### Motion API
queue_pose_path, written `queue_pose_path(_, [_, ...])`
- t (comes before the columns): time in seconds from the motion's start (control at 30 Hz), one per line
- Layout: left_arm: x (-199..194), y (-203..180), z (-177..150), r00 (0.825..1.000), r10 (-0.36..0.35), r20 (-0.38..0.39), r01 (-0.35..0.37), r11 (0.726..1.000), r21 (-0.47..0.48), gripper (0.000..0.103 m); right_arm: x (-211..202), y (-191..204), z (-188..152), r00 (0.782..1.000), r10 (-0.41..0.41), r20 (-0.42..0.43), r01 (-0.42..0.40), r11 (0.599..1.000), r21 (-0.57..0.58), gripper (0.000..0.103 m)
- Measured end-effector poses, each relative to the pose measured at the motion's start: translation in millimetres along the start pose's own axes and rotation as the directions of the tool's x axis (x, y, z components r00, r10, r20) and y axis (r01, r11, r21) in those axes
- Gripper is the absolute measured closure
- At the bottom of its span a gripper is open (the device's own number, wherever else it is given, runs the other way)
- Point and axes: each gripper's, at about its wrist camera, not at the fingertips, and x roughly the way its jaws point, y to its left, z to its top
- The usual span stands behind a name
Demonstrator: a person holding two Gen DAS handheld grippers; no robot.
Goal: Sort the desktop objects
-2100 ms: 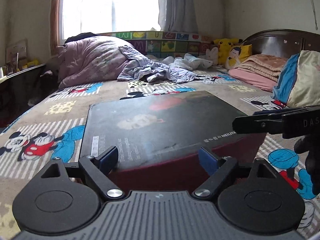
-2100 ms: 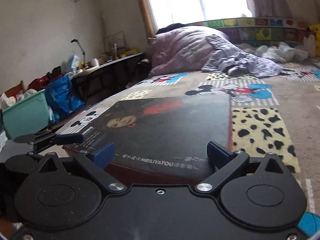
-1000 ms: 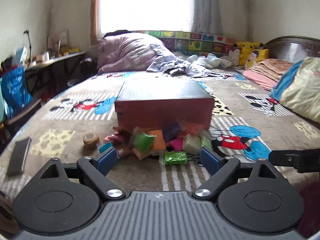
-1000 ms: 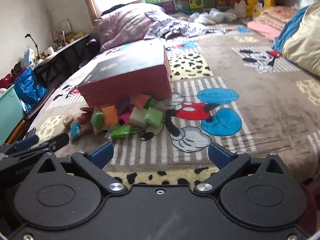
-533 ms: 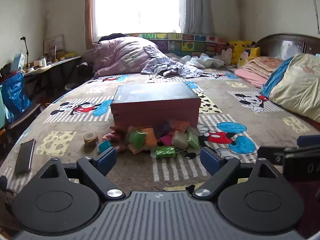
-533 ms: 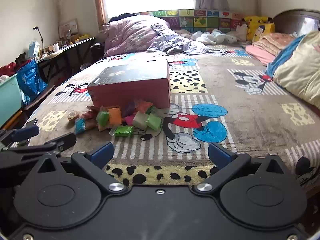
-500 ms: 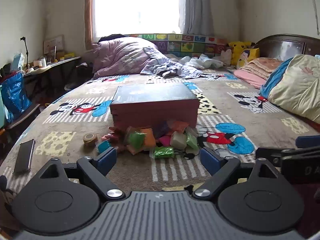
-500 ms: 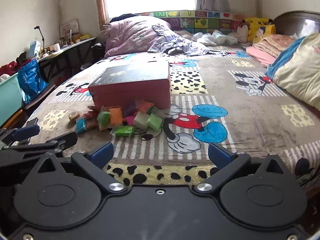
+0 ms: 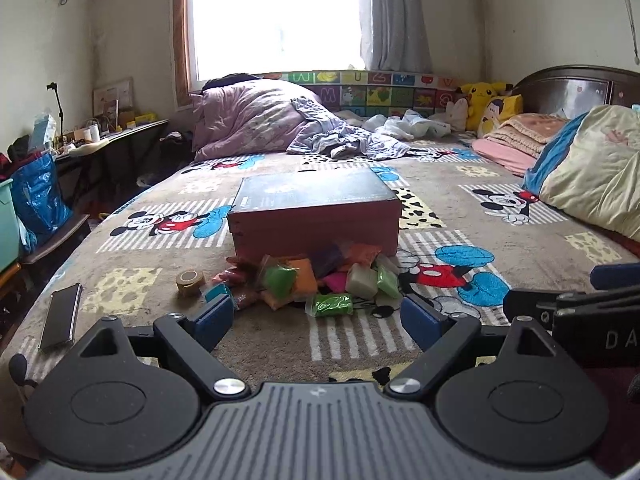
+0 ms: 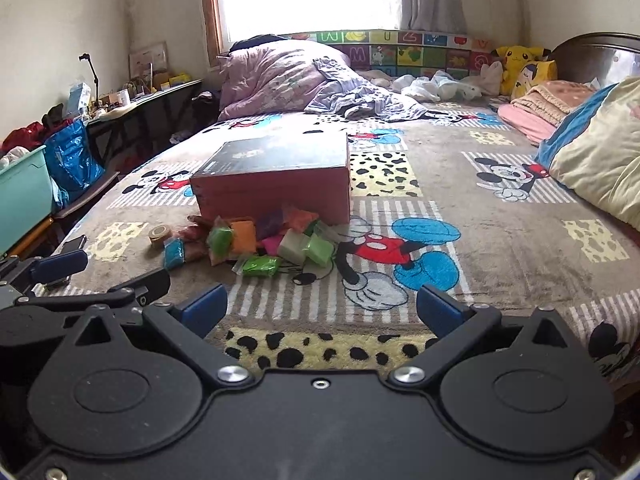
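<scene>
A red box with a dark lid [image 9: 314, 210] [image 10: 276, 178] lies on the bed. A heap of small coloured clay packets [image 9: 320, 276] [image 10: 260, 246] lies against its near side, with a green packet [image 9: 332, 304] nearest me. A tape roll [image 9: 190, 280] [image 10: 160, 235] sits left of the heap. My left gripper [image 9: 320, 322] is open and empty, well short of the heap. My right gripper [image 10: 322, 310] is open and empty, also short of it.
A phone [image 9: 60, 322] lies near the bed's left edge. A purple quilt [image 9: 256, 124] and clothes lie at the back. Pillows and blankets [image 9: 592, 180] line the right side. A desk [image 9: 104, 144] and blue bag [image 9: 36, 196] stand to the left.
Both grippers have pulled back from the box, which was close under them two seconds ago. The heap of packets has come into view. In the last half second little moved.
</scene>
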Motion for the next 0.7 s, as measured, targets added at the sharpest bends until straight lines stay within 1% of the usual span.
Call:
queue_pose_path(0.5, [0.9,4.5,-0.8,1.0,0.01,-0.002,-0.01,1.0,-0.007,0.012,3.4,4.1,0.6,1.0,0.005,-0.015,-0.005,1.0,-0.005,0.001])
queue_pose_path(0.7, [0.2,8.1,-1.3,1.0,0.013,0.016,-0.013,1.0,-0.002,0.012,4.7,5.7,0.8,1.0,0.013,-0.017,-0.014,1.0,-0.007,0.001])
